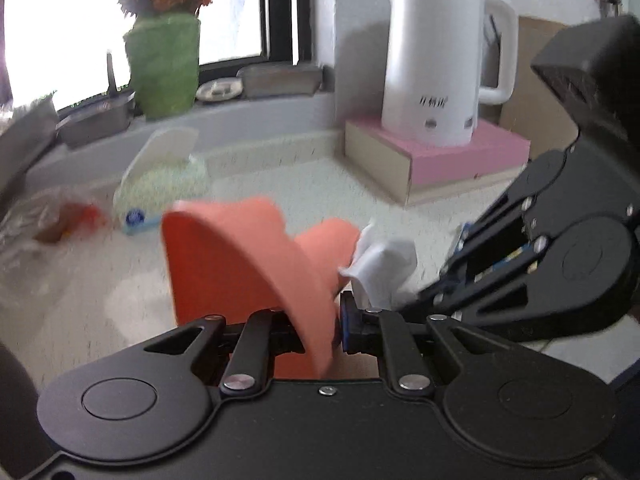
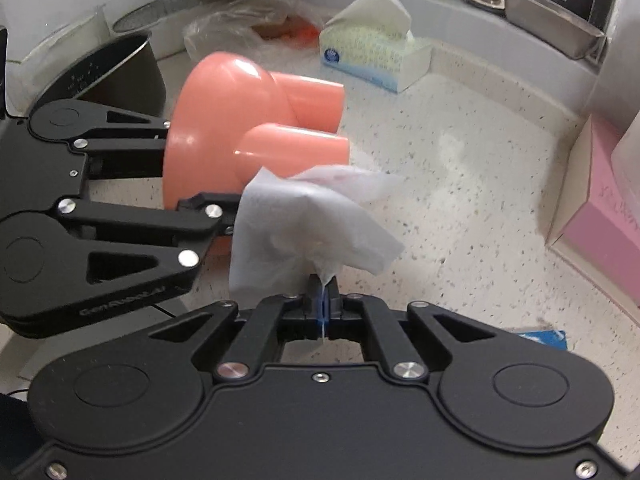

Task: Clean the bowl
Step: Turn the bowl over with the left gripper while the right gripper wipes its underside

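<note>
From the left wrist, the speckled pale counter (image 1: pixel 312 184) runs back to a grey sill under a bright window, where a green vase (image 1: pixel 164 64) of dried flowers stands. A white kettle (image 1: pixel 436 64) sits on a pink box (image 1: pixel 452 152). The left gripper (image 1: pixel 320 328) has its fingers clamped on the rim of the orange bowl (image 1: pixel 240 264), held above the counter.

From the right wrist, a tissue box (image 2: pixel 372 60) lies near the sill. The right gripper (image 2: pixel 323 308) pinches a white tissue (image 2: pixel 304 224), fingers fully closed, just beside the bowl.

Kettle (image 1: pixel 436 64) on box (image 1: pixel 448 160)
</note>
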Demonstrator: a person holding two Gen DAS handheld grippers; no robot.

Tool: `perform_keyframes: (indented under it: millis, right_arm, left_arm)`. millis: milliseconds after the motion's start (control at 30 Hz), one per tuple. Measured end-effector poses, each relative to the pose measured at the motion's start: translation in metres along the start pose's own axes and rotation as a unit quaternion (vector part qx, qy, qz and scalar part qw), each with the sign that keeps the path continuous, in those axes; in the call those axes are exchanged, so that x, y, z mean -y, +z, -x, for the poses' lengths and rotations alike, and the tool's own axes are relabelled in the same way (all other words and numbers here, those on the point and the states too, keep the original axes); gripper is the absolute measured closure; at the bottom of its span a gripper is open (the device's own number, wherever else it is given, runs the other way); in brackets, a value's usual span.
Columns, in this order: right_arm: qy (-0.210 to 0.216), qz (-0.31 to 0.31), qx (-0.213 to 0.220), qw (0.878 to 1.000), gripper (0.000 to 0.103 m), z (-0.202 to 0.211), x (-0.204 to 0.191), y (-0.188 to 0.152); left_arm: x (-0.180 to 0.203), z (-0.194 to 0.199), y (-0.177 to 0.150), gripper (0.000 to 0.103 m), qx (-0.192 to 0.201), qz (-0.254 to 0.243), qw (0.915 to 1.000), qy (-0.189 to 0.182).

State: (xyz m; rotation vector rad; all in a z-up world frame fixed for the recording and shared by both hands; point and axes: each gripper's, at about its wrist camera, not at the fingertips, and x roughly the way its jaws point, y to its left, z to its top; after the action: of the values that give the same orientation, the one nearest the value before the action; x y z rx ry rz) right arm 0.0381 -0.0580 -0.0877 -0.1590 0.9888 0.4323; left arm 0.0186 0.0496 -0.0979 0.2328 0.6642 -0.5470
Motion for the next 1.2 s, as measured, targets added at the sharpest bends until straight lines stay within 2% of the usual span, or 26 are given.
perform_keyframes:
  millis: [167, 233, 400, 533, 633, 767, 867, 933, 1000, 1200]
  right_arm:
    - [-0.001, 0.010, 0.000, 1.000, 0.101, -0.003, -0.005, 0.002]
    - [-0.008, 0.016, -0.001, 1.000, 0.101, -0.004, -0.006, 0.003]
    - [-0.030, 0.002, -0.008, 1.000, 0.101, -0.010, 0.004, 0.000]
    - [-0.018, -0.024, -0.001, 1.000, 0.101, -0.011, 0.014, -0.003]
    - [-0.022, -0.025, 0.017, 0.999, 0.102, -0.007, 0.016, -0.006]
    - [-0.037, -0.053, 0.045, 0.997, 0.102, 0.003, 0.029, 0.000]
    - [-0.025, -0.079, 0.049, 0.995, 0.102, 0.005, 0.042, 0.007]
    - [-0.002, -0.093, 0.063, 0.994, 0.102, 0.009, 0.050, 0.015]
    - [0.003, -0.094, 0.071, 0.993, 0.102, 0.013, 0.053, 0.025]
    - [0.029, -0.031, 0.081, 0.996, 0.102, 0.026, 0.032, 0.063]
  left_arm:
    - [0.000, -0.004, -0.012, 0.089, -0.038, -0.024, 0.9988, 0.018]
    - [-0.001, -0.007, -0.013, 0.089, -0.040, -0.034, 0.9984, 0.021]
    - [0.000, -0.008, -0.018, 0.093, -0.014, -0.052, 0.9974, 0.049]
    - [-0.003, -0.005, -0.025, 0.093, 0.000, -0.031, 0.9980, 0.056]
    - [-0.001, 0.002, -0.026, 0.093, 0.017, -0.021, 0.9973, 0.069]
    - [0.001, 0.011, -0.023, 0.093, 0.029, -0.006, 0.9974, 0.065]
    - [0.004, 0.014, -0.029, 0.093, 0.029, -0.002, 0.9975, 0.064]
    - [0.006, 0.018, -0.033, 0.093, 0.032, 0.011, 0.9978, 0.057]
    - [0.011, 0.019, -0.032, 0.093, 0.035, -0.006, 0.9976, 0.060]
    - [0.024, 0.012, -0.031, 0.093, 0.035, -0.059, 0.9964, 0.050]
